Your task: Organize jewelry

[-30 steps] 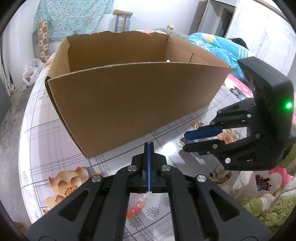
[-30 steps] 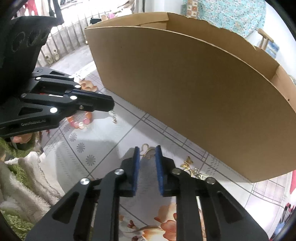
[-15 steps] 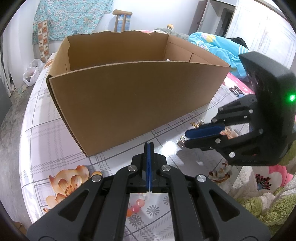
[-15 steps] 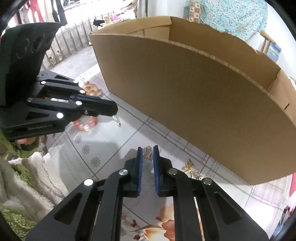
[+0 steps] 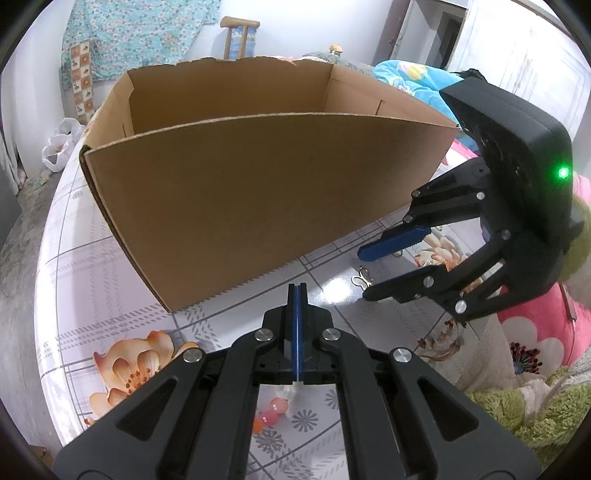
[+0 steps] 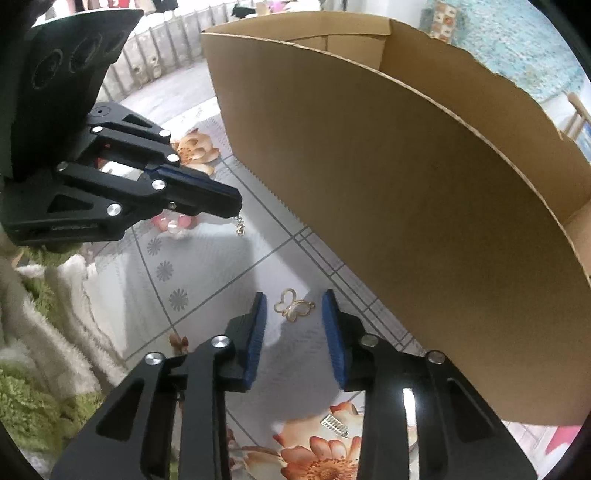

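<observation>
**Butterfly charm could skid out of the pinch**

Right gripper (image 6: pixel 291 314) has just been opening; its jaws straddle the butterfly charm (image 6: pixel 293 309) flat on the glossy tablecloth (image 6: pixel 207 280), not touching. Left gripper (image 5: pixel 296 291) is clenched, empty. Risk: pads scrape cloth, the thin charm slips toward the cardboard box (image 6: pixel 406 192).

A home bedroom: floral tablecloth (image 5: pixel 74 266), bedding (image 5: pixel 402 79) at two o'clock, wardrobe doors (image 5: pixel 517 48), wooden chair (image 5: pixel 238 35) at twelve.

Plain brown cardboard box (image 5: pixel 258 192) on a white tablecloth (image 5: pixel 85 280) — grey grid lines, orange flowers — beside a gold butterfly (image 6: pixel 293 308).
</observation>
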Motion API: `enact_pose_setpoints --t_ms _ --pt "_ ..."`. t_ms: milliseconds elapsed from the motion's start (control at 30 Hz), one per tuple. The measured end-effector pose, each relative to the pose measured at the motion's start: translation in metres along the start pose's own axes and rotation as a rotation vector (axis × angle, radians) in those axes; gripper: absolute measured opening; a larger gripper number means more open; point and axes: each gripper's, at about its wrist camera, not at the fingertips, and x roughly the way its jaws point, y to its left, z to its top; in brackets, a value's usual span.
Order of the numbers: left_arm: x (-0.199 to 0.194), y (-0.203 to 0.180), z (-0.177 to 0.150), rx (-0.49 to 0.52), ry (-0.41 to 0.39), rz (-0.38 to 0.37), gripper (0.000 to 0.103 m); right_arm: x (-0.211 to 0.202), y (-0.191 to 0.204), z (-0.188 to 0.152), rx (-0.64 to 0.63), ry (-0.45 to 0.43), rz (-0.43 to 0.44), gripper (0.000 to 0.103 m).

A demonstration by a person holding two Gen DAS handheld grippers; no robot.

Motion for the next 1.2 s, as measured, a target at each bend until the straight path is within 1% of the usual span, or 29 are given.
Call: enact_pose_setpoints --t_ms 33,200,400,533,733,833,967,1133,1200 --pt "0.001 -0.001 0.0 0.0 0.0 0.001 0.0 0.0 -0.001 0.001 -0.001 0.006 0.005 0.02" --pt "0.003 -0.001 0.003 -0.003 0.001 0.001 0.0 0.0 -0.001 0.003 -0.004 0.017 0.007 0.02" --pt "0.004 -0.001 0.003 0.0 -0.001 0.002 0.0 -0.001 0.0 0.006 0.012 0.012 0.005 0.02" --pt "0.004 -0.002 0.003 0.0 -0.002 0.002 0.0 -0.002 -0.004 0.002 0.022 0.009 0.008 0.02" --pt "0.002 -0.003 0.005 0.004 -0.009 0.004 0.0 -0.013 -0.009 -0.002 0.045 -0.017 0.011 0.02" --pt "-0.006 -0.004 0.004 0.008 -0.026 0.008 0.0 -0.026 -0.011 -0.005 0.069 -0.048 0.003 0.02" --pt "-0.02 -0.003 0.005 -0.004 -0.054 -0.009 0.0 -0.044 -0.011 -0.01 0.098 -0.099 -0.009 0.02" --pt "-0.045 -0.009 0.011 0.017 -0.097 -0.016 0.0 -0.076 -0.008 -0.015 0.132 -0.193 -0.01 0.02" --pt "-0.054 -0.011 0.019 0.019 -0.114 -0.023 0.0 -0.092 -0.008 -0.015 0.152 -0.241 0.014 0.02"
